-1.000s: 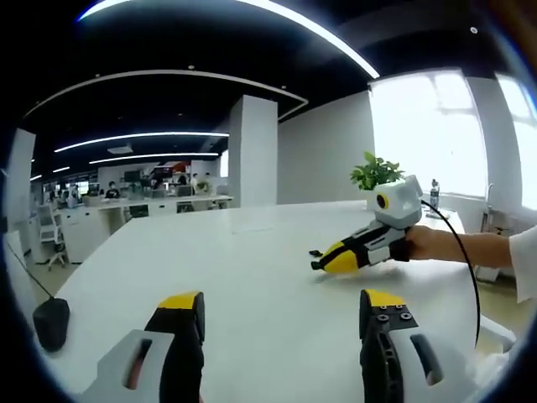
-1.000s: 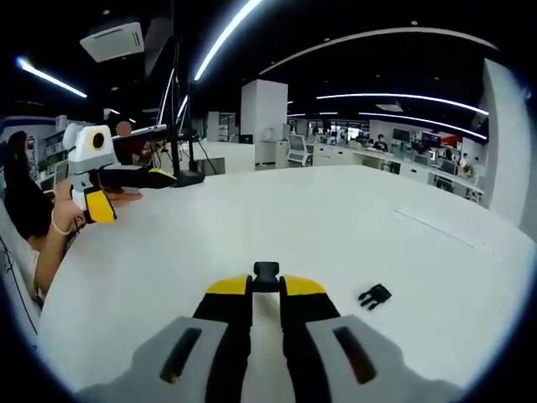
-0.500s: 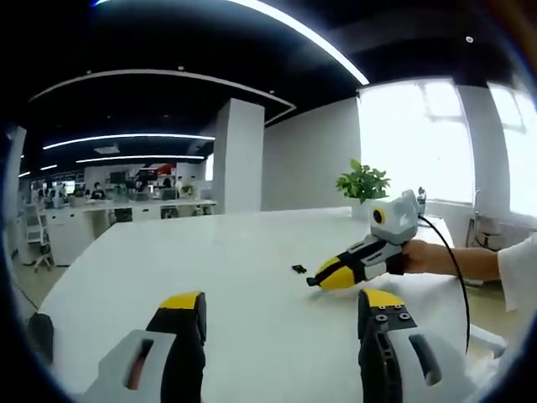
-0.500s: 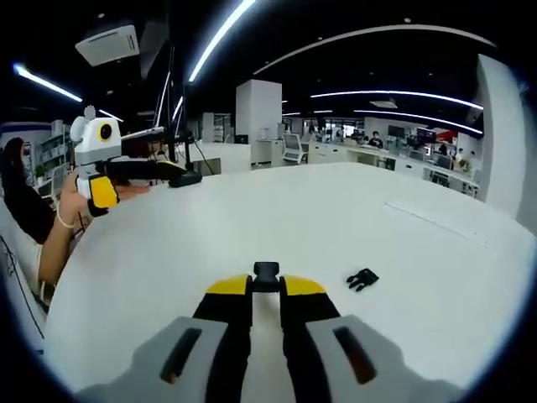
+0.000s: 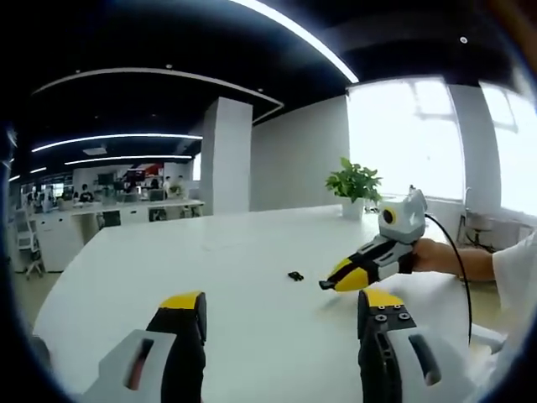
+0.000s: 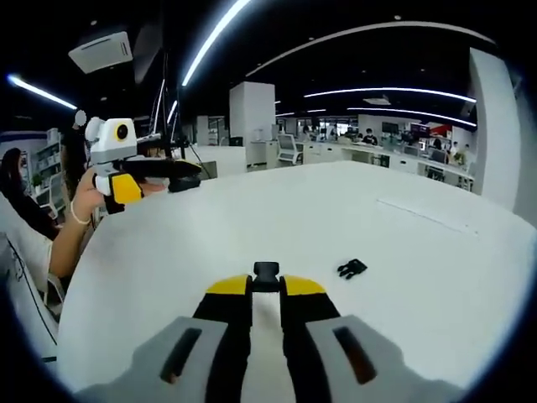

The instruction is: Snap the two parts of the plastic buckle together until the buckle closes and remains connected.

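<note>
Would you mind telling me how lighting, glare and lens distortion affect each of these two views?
Left gripper view: the window is blown out white, the ceiling stays dark, and the fisheye bends the ceiling light strip and the table edge. Right gripper view: even lighting, no harsh glare, the loose buckle part small but legible, with the same barrel curving of the ceiling lights.
</note>
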Tool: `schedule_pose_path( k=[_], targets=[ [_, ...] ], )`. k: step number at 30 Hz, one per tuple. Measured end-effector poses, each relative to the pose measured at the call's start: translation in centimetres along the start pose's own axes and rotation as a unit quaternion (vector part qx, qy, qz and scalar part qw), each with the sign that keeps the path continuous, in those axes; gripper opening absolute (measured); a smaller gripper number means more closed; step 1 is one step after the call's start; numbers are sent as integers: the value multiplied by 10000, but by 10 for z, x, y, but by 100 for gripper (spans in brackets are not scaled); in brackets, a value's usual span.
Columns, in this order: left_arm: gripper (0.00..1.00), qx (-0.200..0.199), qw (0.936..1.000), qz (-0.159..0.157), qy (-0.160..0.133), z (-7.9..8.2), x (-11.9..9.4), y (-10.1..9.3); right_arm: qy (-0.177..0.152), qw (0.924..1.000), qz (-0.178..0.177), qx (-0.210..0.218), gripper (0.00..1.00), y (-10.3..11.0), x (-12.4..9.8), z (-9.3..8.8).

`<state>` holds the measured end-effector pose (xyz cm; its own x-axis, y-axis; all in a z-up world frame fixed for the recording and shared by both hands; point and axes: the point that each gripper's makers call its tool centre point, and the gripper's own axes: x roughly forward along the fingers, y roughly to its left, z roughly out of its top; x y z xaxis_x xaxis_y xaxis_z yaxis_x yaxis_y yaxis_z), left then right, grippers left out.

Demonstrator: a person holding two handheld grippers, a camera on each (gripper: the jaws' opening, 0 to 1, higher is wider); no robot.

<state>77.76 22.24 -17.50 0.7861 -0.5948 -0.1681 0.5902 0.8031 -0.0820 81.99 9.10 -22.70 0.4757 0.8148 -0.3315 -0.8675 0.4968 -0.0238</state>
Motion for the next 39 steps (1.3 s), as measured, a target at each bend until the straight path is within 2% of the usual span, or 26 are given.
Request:
schedule_pose_path(
  k=[15,30,35,39],
  targets=[
    [73,68,9996,-185,193,-1,22,-3,-17,9999,-134,20,12,-3,-19,-3],
    [73,-18,9992,-349,209,0,47,-14,-42,9997,-211,117,12,-2,-31,-9],
    [71,-9,9992,-226,336,-7,59,-10,-25,9994,-308,136,12,-8,-34,-14],
    [71,-17,9989,-262,398,-13,66,-13,1,9993,-327,160,12,-10,-36,-17]
  ],
)
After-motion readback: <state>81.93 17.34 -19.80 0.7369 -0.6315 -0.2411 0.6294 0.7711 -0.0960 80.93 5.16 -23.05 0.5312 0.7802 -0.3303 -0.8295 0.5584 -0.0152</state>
